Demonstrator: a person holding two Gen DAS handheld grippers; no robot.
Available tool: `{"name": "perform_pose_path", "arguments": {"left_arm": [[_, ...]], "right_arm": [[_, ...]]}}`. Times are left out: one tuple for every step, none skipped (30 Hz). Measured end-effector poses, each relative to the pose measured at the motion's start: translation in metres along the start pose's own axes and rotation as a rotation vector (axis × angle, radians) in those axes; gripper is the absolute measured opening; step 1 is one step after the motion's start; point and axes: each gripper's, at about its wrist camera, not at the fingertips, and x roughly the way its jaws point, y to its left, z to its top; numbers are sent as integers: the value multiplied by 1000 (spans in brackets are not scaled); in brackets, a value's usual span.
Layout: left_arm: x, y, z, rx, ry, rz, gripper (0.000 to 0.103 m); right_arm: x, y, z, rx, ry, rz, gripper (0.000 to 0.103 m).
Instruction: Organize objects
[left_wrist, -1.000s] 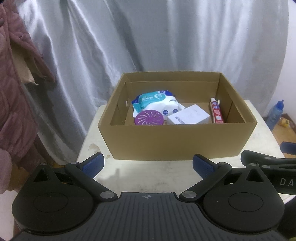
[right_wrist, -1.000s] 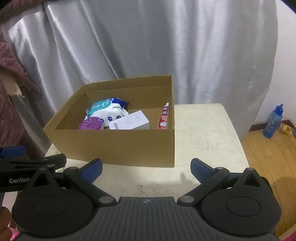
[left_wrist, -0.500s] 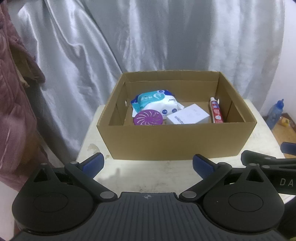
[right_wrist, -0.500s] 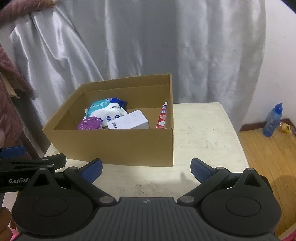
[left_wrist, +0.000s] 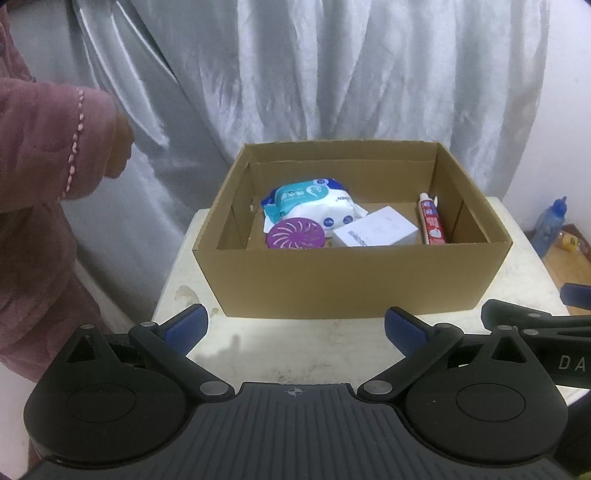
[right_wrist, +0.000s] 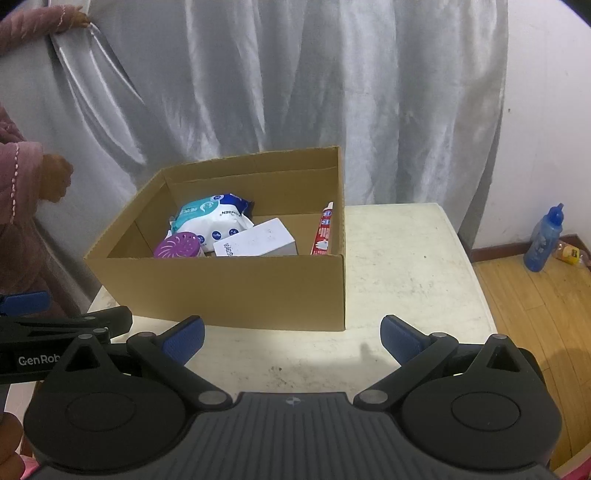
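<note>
Your left gripper (left_wrist: 295, 328) and right gripper (right_wrist: 291, 338) both hang wide and empty short of the cardboard box (left_wrist: 351, 280), at twelve o'clock ahead, likely staged for a reach; inside, wipes pack (left_wrist: 314, 203) at eleven, purple disc (left_wrist: 295, 234) in front, white box (left_wrist: 376, 230) beside it, toothpaste tube (left_wrist: 430, 219) along the one o'clock wall.

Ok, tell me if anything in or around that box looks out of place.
Inside the box nothing looks spilled or damaged. The toothpaste leans against the right wall, and the wipes lie tilted behind the purple disc. Oddest: a blue bottle on the floor.
</note>
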Motion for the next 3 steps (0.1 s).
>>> {"name": "perform_pose_path", "arguments": {"left_arm": [[0, 0, 0, 0, 0, 0, 102], [0, 0, 0, 0, 0, 0, 102], [0, 0, 0, -1, 1, -1, 102]], "right_arm": [[0, 0, 0, 0, 0, 0, 103], [0, 0, 0, 0, 0, 1, 103], [0, 0, 0, 0, 1, 1, 103]]}}
